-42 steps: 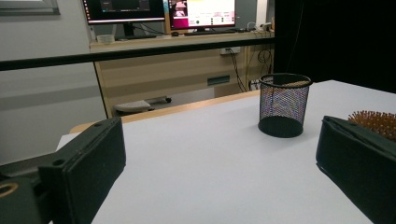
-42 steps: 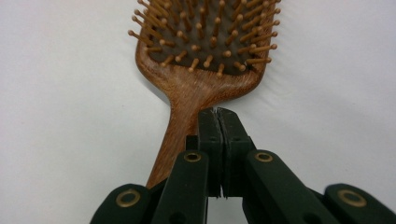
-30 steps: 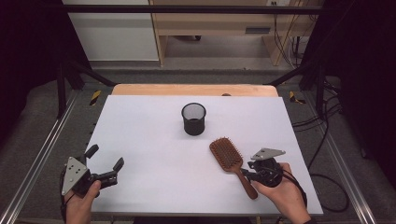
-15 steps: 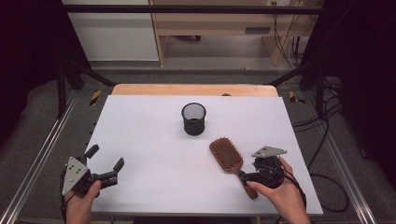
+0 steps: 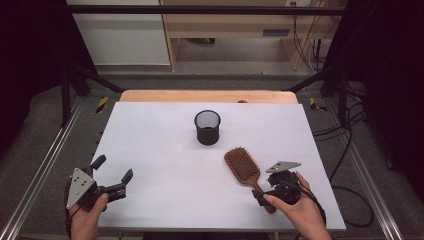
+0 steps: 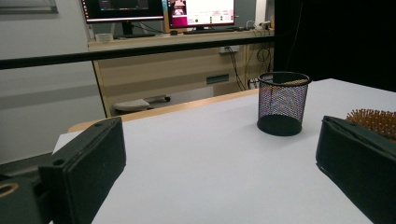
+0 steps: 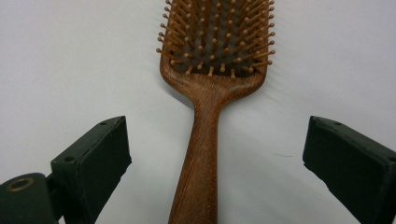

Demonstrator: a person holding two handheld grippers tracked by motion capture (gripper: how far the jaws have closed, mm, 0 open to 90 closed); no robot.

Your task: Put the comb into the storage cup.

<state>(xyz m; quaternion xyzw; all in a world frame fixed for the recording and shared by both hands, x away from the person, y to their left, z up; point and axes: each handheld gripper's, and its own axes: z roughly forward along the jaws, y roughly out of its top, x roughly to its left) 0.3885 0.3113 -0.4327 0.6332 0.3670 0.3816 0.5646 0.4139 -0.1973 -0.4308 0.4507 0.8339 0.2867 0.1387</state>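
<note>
Right gripper point(image 5: 261, 196) is low over the handle of the wooden hairbrush point(image 5: 243, 167), near the front right part of the white table point(image 5: 160, 145). Its 2 black jaws are spread wide, 1 on each side of the handle, and in the right gripper view they do not touch the hairbrush point(image 7: 212, 93); nothing is grasped. The brush lies flat on the table with its bristles facing up, the head pointing away from the person and a little to the left, the handle pointing toward the right hand point(image 5: 300, 212).

Left gripper point(image 5: 111, 174) is held by the left hand point(image 5: 87, 220) at the front left corner of the table, well apart from the brush. Its jaws are also spread apart and hold nothing.

A black mesh cup point(image 5: 207, 127) stands upright near the middle of the table, beyond the brush head and not touching it. In the left gripper view the mesh cup point(image 6: 282, 102) appears between the 2 jaws, farther off.
</note>
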